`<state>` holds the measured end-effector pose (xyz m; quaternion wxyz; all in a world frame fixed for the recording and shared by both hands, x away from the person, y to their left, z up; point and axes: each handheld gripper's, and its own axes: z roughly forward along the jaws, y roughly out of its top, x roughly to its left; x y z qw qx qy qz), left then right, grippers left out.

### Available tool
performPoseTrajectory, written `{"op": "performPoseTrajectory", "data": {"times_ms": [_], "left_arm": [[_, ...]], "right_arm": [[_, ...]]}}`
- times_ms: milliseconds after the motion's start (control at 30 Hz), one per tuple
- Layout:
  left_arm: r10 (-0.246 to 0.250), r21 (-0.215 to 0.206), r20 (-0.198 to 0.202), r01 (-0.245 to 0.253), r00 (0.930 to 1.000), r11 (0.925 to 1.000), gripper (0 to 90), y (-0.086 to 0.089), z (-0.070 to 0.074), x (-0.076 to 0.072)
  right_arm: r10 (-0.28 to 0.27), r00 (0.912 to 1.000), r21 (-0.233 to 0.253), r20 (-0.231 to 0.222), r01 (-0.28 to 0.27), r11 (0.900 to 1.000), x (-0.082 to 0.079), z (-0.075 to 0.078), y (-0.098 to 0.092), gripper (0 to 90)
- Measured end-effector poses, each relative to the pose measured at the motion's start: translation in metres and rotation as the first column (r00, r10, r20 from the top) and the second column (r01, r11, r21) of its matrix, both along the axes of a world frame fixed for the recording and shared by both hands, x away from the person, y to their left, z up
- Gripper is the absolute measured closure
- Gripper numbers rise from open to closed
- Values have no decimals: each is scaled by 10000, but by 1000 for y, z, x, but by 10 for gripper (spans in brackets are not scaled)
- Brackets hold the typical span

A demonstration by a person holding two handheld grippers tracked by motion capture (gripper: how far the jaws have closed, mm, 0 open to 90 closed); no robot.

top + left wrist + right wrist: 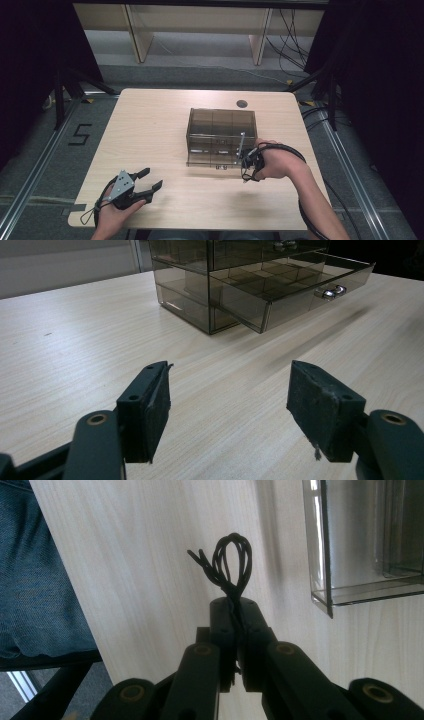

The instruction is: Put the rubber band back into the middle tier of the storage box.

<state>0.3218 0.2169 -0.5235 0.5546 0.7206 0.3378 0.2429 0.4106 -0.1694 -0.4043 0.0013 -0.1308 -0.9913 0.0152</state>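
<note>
You're pinching a small bundle of black hair ties (231,562) in the right gripper (235,605); jaws are pressed together on its tail, and the loops are sticking out past the tips. In the high view the right gripper (248,162) is sitting at the near-right corner of the smoky clear drawer box (221,131), just beside the pulled-out drawer (300,282). The left gripper (230,405) is idling with jaws spread wide, holding nothing, over the near-left part of the table (150,130), well apart from the box.

Risks as I'm reading them:
- The grip is only catching the end of the bundle. A quick swing or a snag on the drawer wall is likely pulling a tie loose, or the whole bundle.
- The loops are dangling free. If you're coming in low over the drawer rim, they're catching the front edge and folding outside rather than dropping in.
- The box is light-looking plastic with nothing bracing it. Bumping the drawer front is probably sliding the box or pushing the drawer shut.
- The drawer seems divided into cells; releasing over a divider is leaving the ties straddling two.

Consider steadying the box with the left gripper first.
</note>
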Motion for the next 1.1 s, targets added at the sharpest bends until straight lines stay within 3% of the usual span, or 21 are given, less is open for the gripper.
{"op": "performPoseTrajectory", "data": {"times_ms": [33,67,100,200,233,267,333,367,433,567,633,667,700,833,867,967,1000,1100], "left_arm": [[46,127,-51,-45,10000,9999,331,0,1,-1],[2,-3,-4,-2,10000,10000,331,0,0,0],[4,-3,-1,-4,10000,10000,332,0,0,0],[8,-14,-9,-8,10000,10000,331,0,0,0],[26,18,-22,-26,10000,10000,332,0,0,0],[59,96,-60,-58,10000,9999,332,0,1,-1],[-1,-12,-10,1,10000,10000,332,0,0,0],[6,-13,-10,-6,10000,10000,332,0,0,0],[58,81,-71,-58,10000,10000,332,0,1,-1],[54,62,-66,-54,10000,10000,331,1,1,-1],[54,58,-73,-54,10000,10000,331,1,1,-1],[58,61,-73,-57,10000,10000,331,1,1,-1],[58,63,-70,-58,10000,10000,331,1,1,-1],[55,69,-75,-54,10000,10000,331,1,1,0],[56,67,-76,-55,10000,10000,331,1,1,0],[55,76,-80,-54,10000,10000,331,1,1,0],[56,71,-76,-55,10000,10000,331,1,1,0],[54,73,-76,-54,10000,10000,331,1,1,0]], "right_arm": [[-37,10000,-39,-8,37,10000,0,0,0,876],[-133,9999,-72,-103,132,9999,1,1,0,876],[175,9998,-18,-28,-175,9998,3,1,-1,876],[-62,10000,-6,-77,62,10000,3,3,-1,876],[201,9998,292,-91,-198,9994,5,2,-1,876],[-116,9999,-86,-18,116,9999,3,6,0,876],[179,9998,292,-97,-176,9994,6,4,-1,876],[132,9999,-24,-30,-132,9999,6,7,1,876],[164,9998,128,-81,-163,9998,8,7,1,875],[4,10000,-57,2,-4,10000,9,10,3,875],[293,9996,20,13,-293,9996,12,11,3,876],[26,10000,-87,-46,-26,10000,11,13,4,875],[268,9996,15,49,-268,9996,13,13,3,875],[38,10000,-22,51,-38,10000,14,15,4,876],[276,9996,11,89,-276,9996,16,14,4,876],[39,10000,68,-11,-39,10000,16,14,5,876],[209,9998,286,-26,-208,9994,18,12,4,876],[157,9999,298,26,-157,9994,19,13,4,876]]}}
